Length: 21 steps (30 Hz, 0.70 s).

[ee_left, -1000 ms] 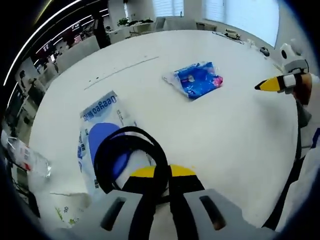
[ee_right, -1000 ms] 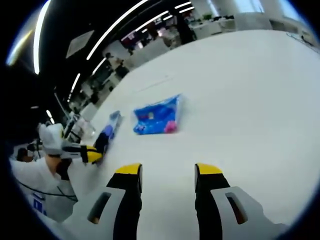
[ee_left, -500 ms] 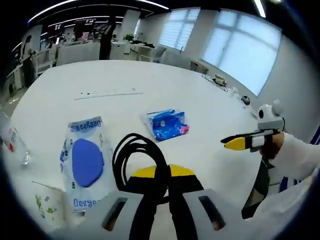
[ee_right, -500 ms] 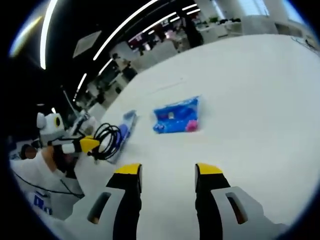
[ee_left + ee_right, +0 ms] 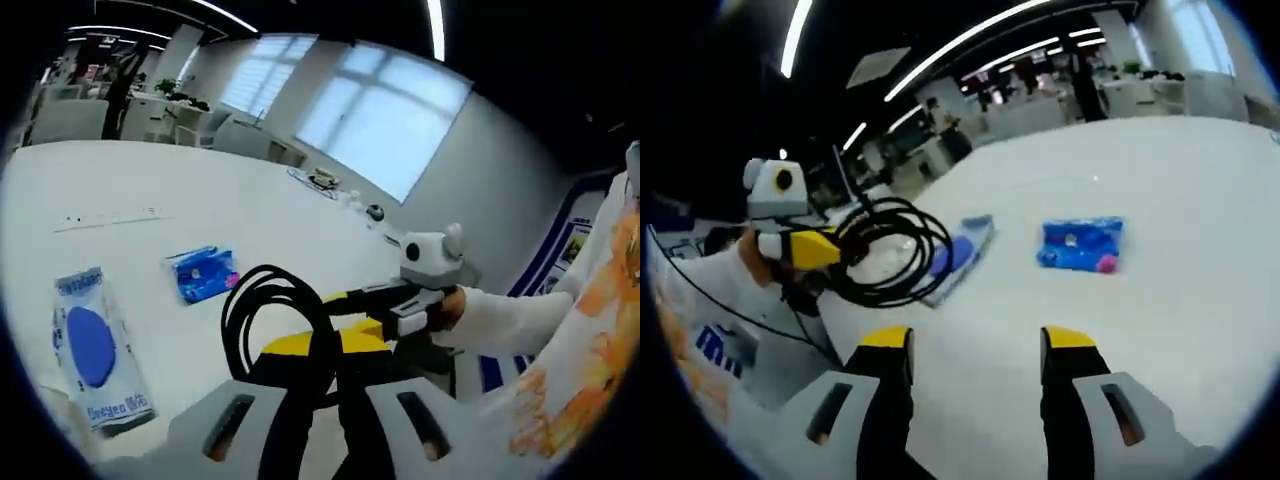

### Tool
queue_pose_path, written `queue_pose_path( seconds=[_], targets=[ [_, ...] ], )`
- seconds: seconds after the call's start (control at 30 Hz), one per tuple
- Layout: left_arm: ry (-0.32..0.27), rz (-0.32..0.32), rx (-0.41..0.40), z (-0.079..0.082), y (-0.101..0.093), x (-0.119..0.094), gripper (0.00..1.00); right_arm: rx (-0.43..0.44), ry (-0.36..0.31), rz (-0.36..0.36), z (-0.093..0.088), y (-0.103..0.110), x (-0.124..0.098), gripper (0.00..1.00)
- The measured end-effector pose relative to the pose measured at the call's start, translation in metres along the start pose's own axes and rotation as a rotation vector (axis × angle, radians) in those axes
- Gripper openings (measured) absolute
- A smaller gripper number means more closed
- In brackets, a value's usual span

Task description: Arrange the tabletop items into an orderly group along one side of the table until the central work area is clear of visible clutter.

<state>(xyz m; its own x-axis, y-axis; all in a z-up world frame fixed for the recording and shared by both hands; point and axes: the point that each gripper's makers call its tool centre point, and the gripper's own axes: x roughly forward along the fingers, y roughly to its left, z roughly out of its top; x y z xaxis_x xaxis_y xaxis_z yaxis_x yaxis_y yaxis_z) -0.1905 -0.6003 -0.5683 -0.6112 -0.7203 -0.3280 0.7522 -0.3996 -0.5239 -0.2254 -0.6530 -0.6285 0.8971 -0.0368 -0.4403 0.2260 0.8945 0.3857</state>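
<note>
A coiled black cable [image 5: 275, 325] hangs above the white table [image 5: 150, 190], clamped in the left hand-held gripper [image 5: 318, 345]. On the table lie a blue pouch [image 5: 203, 272] and a clear packet with a blue pad [image 5: 95, 350], apart. The right hand-held gripper [image 5: 975, 340] hovers with jaws spread, empty.

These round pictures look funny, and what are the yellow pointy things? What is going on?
A person holds a grabbing tool in each hand, and each tool carries a small camera that looks out along its own claw. That makes two round pictures: the left gripper view and the right gripper view. The yellow-tipped grey prongs at the bottom are the claws. The left claw is shut on a coil of black cable, lifted above the white table. You can see that coil from the other side in the right gripper view. The right claw is open and holds nothing. On the table lie a bright blue packet and a clear packet with a blue pad inside.
</note>
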Motion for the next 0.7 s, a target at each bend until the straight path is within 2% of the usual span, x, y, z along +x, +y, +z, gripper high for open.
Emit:
queue_pose_path(
  seconds=[0.13, 0.17, 0.23, 0.33, 0.43, 0.47, 0.53, 0.6, 0.7],
  targets=[
    [0.016, -0.092, 0.057, -0.004, -0.025, -0.004, 0.04, -0.015, -0.007, 0.054, 0.006, 0.014, 0.004, 0.52],
    [0.013, -0.138, 0.071, -0.004, -0.035, -0.005, 0.04, -0.029, -0.010, 0.070, 0.009, 0.018, 0.006, 0.52],
    [0.025, -0.227, 0.069, -0.008, -0.051, -0.007, 0.04, -0.098, -0.026, 0.111, 0.015, 0.028, 0.008, 0.55],
    [0.063, -0.309, 0.045, -0.017, -0.064, -0.011, 0.04, -0.195, -0.066, 0.205, 0.025, 0.052, 0.006, 0.59],
    [0.050, -0.391, 0.019, -0.018, -0.078, -0.015, 0.04, -0.266, -0.063, 0.285, 0.023, 0.070, 0.003, 0.60],
    [0.037, -0.432, -0.013, -0.016, -0.084, -0.017, 0.04, -0.291, -0.067, 0.311, 0.022, 0.076, 0.002, 0.59],
    [0.018, -0.462, -0.044, -0.014, -0.088, -0.019, 0.04, -0.288, -0.078, 0.367, 0.021, 0.086, 0.001, 0.53],
    [0.000, -0.469, -0.043, -0.012, -0.087, -0.021, 0.04, -0.265, -0.079, 0.429, 0.018, 0.098, -0.001, 0.41],
    [-0.047, -0.494, -0.076, -0.004, -0.087, -0.027, 0.04, -0.275, -0.084, 0.409, 0.017, 0.097, 0.002, 0.26]
  ],
)
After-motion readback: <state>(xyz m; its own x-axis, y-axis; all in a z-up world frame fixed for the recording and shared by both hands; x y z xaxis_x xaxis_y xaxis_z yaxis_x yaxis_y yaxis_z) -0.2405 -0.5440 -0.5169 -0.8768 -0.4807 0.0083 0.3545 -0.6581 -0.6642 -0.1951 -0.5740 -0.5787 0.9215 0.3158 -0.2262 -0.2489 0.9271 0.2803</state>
